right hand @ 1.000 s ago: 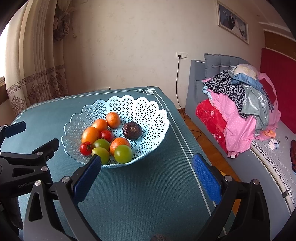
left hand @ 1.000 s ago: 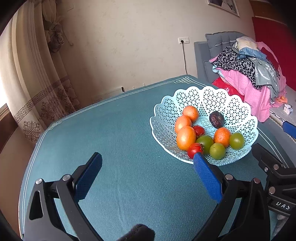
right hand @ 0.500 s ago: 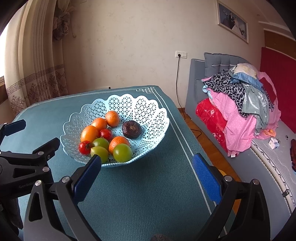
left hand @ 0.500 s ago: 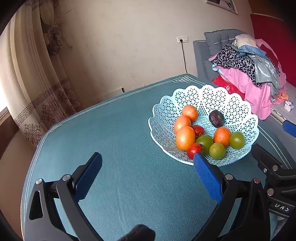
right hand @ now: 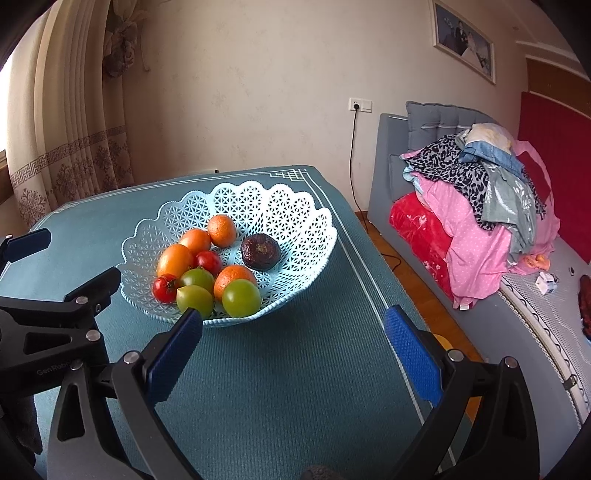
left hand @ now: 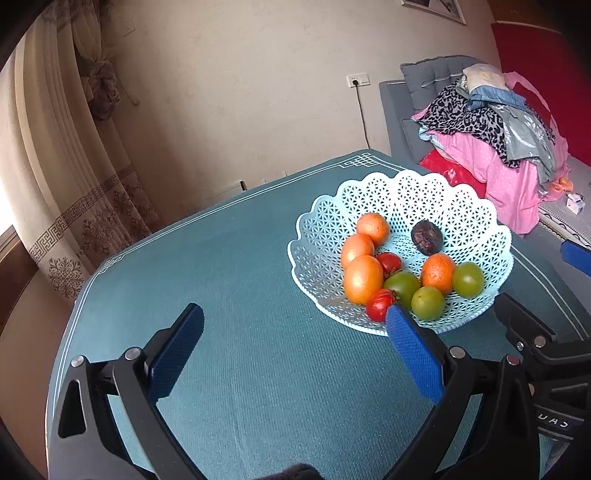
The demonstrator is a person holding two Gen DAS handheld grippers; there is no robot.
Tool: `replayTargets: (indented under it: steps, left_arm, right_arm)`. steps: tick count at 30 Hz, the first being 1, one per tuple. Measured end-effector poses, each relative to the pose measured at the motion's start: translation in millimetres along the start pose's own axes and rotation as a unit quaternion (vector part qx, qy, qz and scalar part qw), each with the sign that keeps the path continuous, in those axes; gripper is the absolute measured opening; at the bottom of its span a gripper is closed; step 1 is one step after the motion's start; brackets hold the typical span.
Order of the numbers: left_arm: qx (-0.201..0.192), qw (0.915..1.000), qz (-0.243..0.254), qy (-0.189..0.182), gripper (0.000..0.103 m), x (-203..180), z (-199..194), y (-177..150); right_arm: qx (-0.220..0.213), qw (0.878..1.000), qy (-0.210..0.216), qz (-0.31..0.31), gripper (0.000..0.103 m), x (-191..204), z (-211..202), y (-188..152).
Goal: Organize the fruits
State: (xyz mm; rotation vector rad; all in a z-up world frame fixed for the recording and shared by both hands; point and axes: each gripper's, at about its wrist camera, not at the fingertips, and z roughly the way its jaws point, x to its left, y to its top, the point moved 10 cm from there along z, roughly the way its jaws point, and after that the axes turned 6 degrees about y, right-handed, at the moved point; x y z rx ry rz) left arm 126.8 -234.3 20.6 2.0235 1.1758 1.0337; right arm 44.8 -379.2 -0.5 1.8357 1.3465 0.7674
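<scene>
Evidently both tongs, left (left hand: 291, 345) and right (right hand: 293, 345), gaped wide and empty before the basket (right hand: 317, 225) of fruits (right hand: 240, 297) on the tabletop (right hand: 280, 387); the tomatoes (right hand: 165, 288) probably bruise easily, so grip their sides gently.

Left tongs (left hand: 293, 336) pad hides basket (left hand: 406, 192) near rim; framed picture (left hand: 436, 7) cut off.

Left gripper (left hand: 293, 345) (fingers spread, holding nothing) hovers beside the fruit-filled basket (left hand: 325, 236).

Four oranges (right hand: 176, 259), three green (right hand: 241, 297) (two red (right hand: 164, 288)).
</scene>
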Motion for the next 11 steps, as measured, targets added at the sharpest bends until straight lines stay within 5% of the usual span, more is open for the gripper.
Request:
replayTargets:
  steps: [4,11]
  left_arm:
    - [0.022,0.9995,-0.017,-0.012,0.100,6.1,0.9,-8.2]
    - [0.105,0.9901,-0.078,0.050,0.100,73.7,4.0,-80.1]
  right_arm:
    - [0.002,1.000,0.002,0.003,0.098,0.4,-2.5,-2.8]
    - [0.030,0.998,0.050,-0.011,0.098,40.6,-4.0,-20.7]
